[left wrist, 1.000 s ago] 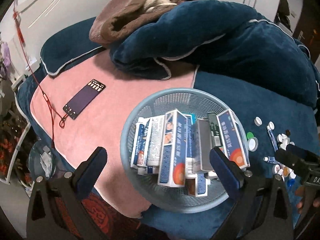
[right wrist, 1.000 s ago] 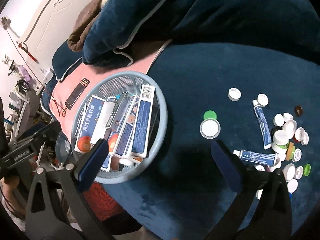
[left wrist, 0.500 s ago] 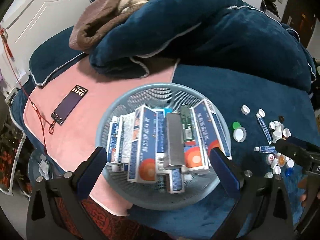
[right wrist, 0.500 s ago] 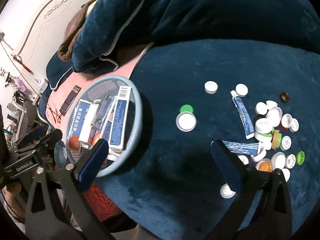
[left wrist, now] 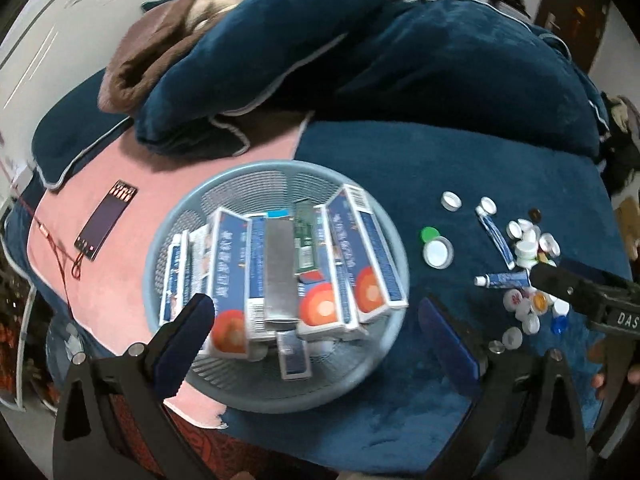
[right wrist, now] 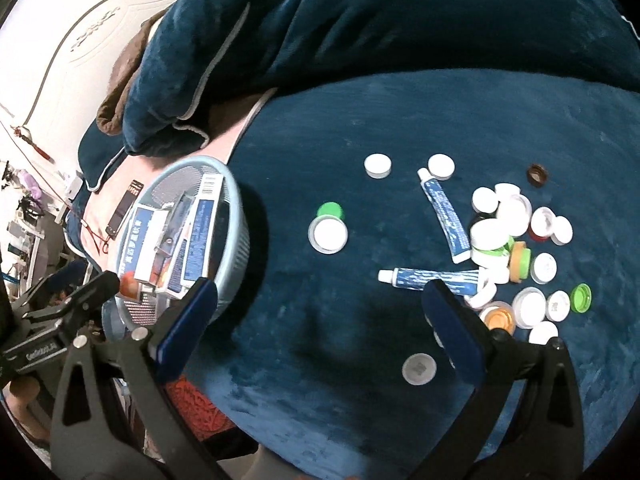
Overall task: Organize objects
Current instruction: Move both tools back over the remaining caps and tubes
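A pale blue mesh basket (left wrist: 256,176) (right wrist: 240,216) holds several blue-and-white medicine boxes (left wrist: 360,252) standing on edge. My left gripper (left wrist: 316,324) hovers open above the basket's near rim, nothing between its fingers. To the right on the dark blue blanket lie two small blue tubes (right wrist: 444,216) (right wrist: 428,278) and a heap of loose bottle caps (right wrist: 516,240). My right gripper (right wrist: 316,312) is open over bare blanket, its right finger just below the lower tube. A white cap in a clear ring (right wrist: 328,234) and a green cap (right wrist: 330,210) lie between basket and heap.
A phone (left wrist: 106,220) lies on the pink cover left of the basket, beside a red cord (left wrist: 60,248). A bunched blue quilt (left wrist: 380,52) and brown blanket (left wrist: 148,64) rise behind. The bed edge drops off at the near side. A single grey cap (right wrist: 418,368) lies near the right gripper.
Both grippers have swung to the right: the basket has drifted left in both views, and the tubes and caps have come nearer the right gripper. Both stay open.
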Tool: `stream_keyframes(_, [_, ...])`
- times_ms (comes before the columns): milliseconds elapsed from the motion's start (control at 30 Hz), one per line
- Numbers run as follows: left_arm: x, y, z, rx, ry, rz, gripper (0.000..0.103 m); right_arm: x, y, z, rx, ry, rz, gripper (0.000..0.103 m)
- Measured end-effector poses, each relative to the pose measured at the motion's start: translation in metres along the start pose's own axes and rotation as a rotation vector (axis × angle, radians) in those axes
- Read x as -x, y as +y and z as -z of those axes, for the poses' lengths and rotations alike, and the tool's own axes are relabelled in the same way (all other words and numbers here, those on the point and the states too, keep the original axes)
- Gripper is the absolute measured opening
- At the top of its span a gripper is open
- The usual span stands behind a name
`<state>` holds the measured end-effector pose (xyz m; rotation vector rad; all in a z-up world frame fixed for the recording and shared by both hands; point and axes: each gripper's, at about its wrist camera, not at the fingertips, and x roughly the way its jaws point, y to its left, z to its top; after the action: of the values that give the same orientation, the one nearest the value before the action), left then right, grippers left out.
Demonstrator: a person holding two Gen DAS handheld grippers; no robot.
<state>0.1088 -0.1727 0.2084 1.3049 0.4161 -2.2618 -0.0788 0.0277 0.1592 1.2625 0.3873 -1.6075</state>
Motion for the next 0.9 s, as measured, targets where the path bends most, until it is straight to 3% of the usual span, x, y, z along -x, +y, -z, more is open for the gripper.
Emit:
stream_keyframes(100, [0.001, -0.013, 0.001, -0.014, -0.020, -0.034, 0.102, 0.004, -0.007, 0.003, -0.011, -0.007, 0.005, 0.103])
stream_keyframes(533, [-0.010, -0.061, 0.006, -0.054, 0.005, 0.084, 0.102, 0.029, -0.060, 0.021, -0.103, -0.045, 0.029, 0.103])
stream_keyframes(900, [-0.018, -0.102, 0.014, -0.122, 0.025, 0.117, 0.102, 0.041, -0.098, 0.038, -0.173, -0.058, 0.046, 0.103])
